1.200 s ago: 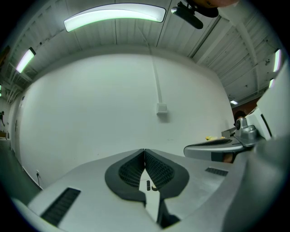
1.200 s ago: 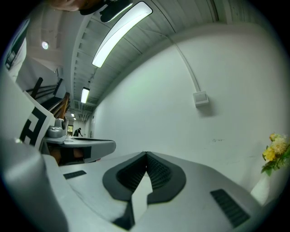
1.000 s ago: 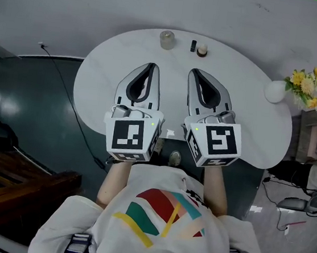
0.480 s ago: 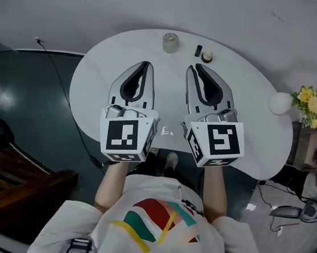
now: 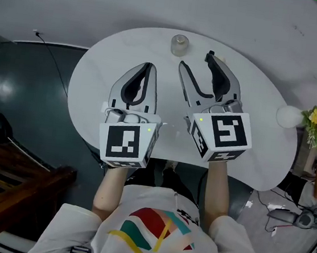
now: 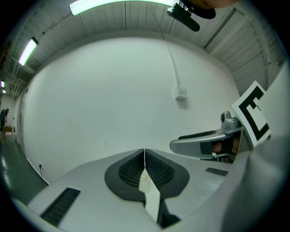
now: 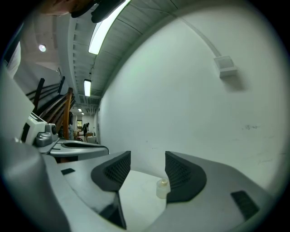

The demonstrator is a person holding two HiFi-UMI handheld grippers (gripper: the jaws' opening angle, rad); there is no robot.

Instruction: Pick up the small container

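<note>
The left gripper (image 5: 150,66) is held over the bench (image 5: 92,86), its fingers pressed together on nothing. On the right gripper (image 5: 196,62) the fingers have just been opened and are spread. The small container (image 7: 161,188) stands ahead of them toward 12 o'clock, by the right finger, not yet between them. It is judged light, rigid and easily tipped, and is best pinched across its body below the cap.

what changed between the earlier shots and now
Both grippers moved forward over the round white table toward the small translucent lidded container. The right gripper has just been opening its jaws; nothing is between them, the container stands ahead. The left gripper stayed shut and empty; the container kept its place by the far edge.
</note>
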